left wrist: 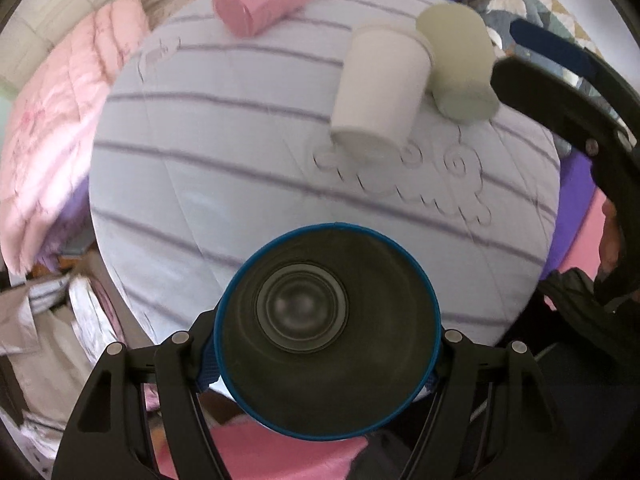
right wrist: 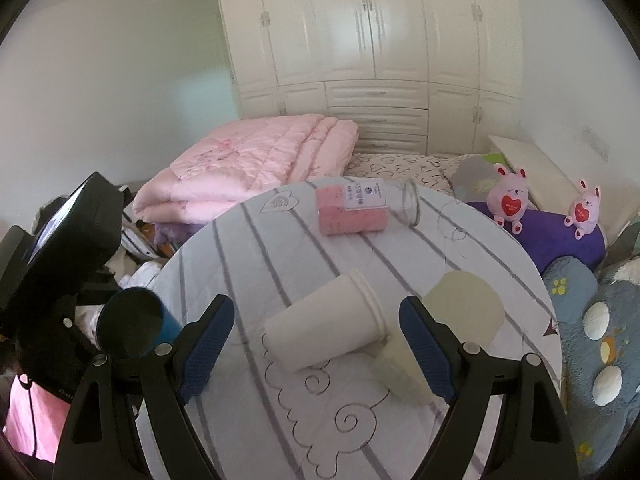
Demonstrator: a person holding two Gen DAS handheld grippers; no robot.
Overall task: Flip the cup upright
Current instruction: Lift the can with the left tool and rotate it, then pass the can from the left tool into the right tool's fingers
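Observation:
My left gripper (left wrist: 326, 356) is shut on a blue cup (left wrist: 327, 330), whose dark open mouth faces the camera; it also shows in the right wrist view (right wrist: 134, 322), held near the table's left edge. A white cup (left wrist: 380, 88) lies on its side on the round striped table (left wrist: 208, 168), touching a pale green cup (left wrist: 460, 64) also on its side. In the right wrist view my right gripper (right wrist: 318, 346) is open, with the white cup (right wrist: 326, 326) between its fingers and the green cup (right wrist: 460, 312) by the right finger.
A pink jar (right wrist: 352, 210) with a clear lid lies on its side at the table's far edge. A folded pink quilt (right wrist: 248, 168) lies behind the table. Plush toys (right wrist: 510, 200) and cushions sit to the right. Cupboards line the back wall.

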